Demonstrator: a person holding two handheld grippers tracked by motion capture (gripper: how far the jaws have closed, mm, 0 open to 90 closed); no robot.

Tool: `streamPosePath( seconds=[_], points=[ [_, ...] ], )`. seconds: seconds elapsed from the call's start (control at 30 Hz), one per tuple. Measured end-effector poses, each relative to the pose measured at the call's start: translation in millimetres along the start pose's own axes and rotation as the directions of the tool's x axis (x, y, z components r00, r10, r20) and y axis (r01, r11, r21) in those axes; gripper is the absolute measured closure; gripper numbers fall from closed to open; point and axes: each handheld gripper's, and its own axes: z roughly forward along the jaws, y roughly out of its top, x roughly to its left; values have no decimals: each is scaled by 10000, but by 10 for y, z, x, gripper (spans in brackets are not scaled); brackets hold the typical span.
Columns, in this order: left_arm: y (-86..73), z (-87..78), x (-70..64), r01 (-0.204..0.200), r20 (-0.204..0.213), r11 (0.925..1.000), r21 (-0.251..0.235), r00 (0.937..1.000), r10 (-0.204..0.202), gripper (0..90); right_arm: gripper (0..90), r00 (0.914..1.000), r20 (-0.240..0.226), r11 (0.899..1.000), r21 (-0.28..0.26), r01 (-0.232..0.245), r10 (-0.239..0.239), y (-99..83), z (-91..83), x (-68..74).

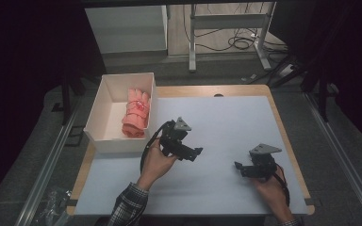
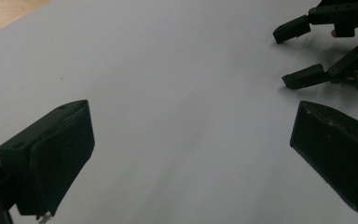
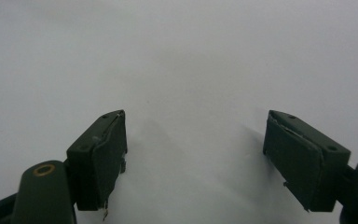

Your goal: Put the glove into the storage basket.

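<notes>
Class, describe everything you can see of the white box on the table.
The white box is an open-topped rectangular container with thin, upright walls, cardboard by its look. It sits at the table's far left corner, partly overhanging the left edge. A rolled pink cloth lies inside against its right wall; the rest of its floor is bare. The left gripper is nearby, not touching it.

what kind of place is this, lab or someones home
Most likely a lab or recording workspace: a person holds the left gripper and right gripper over a white-topped table, with cables loose on the floor behind.
</notes>
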Motion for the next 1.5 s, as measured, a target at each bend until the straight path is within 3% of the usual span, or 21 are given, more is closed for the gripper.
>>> streamPosePath(
  seconds=[1.5],
  points=[
    [-858,136,82,586,80,9981,179,9982,-588,3,218,10000,4,10000,-14,-5,5,-1,2,1]
  ],
)
